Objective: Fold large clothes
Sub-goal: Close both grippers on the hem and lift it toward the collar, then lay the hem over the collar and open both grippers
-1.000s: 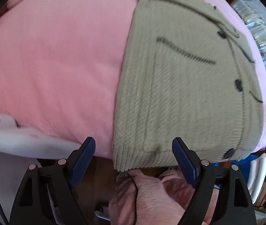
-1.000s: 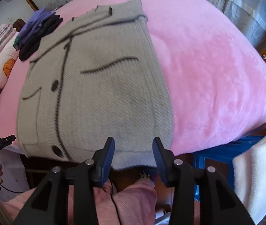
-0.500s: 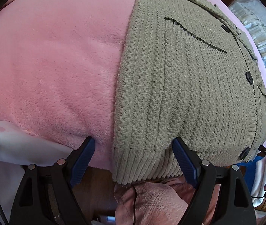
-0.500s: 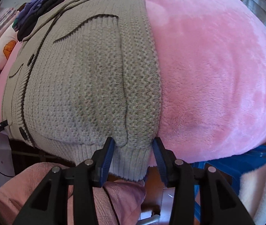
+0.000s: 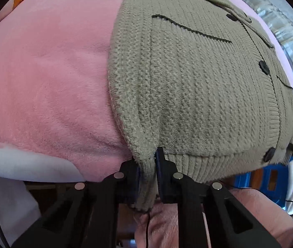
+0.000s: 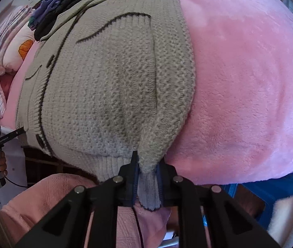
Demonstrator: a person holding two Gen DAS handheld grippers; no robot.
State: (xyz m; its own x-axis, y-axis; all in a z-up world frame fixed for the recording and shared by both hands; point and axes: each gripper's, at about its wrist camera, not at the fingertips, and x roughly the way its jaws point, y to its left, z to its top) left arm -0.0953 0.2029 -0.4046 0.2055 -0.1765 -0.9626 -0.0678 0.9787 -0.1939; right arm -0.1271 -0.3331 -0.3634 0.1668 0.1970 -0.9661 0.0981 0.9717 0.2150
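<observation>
A grey-beige knit cardigan [image 5: 198,93] with dark buttons and dark trim lies flat on a pink fleece blanket [image 5: 53,82], its ribbed hem hanging over the near bed edge. My left gripper [image 5: 147,155] points steeply down, its jaws closing on the hem's left corner, and fabric is bunched tight between the blue pads. In the right wrist view the same cardigan [image 6: 105,86] spreads away from my right gripper [image 6: 147,161]. Its jaws are closing on the right hem corner, which is pinched between the pads with a tail hanging below.
Folded dark and purple clothes [image 6: 57,10] and pillows [image 6: 12,47] sit at the far end of the bed. A blue plastic stool [image 6: 270,186] and a white fluffy cloth [image 6: 291,217] stand to the right. The person's pink-clad legs [image 5: 187,223] are below the grippers.
Both grippers came down to the hem and went from wide open to shut. Each pinches a bottom corner of the cardigan, and the fabric puckers toward the pads.
</observation>
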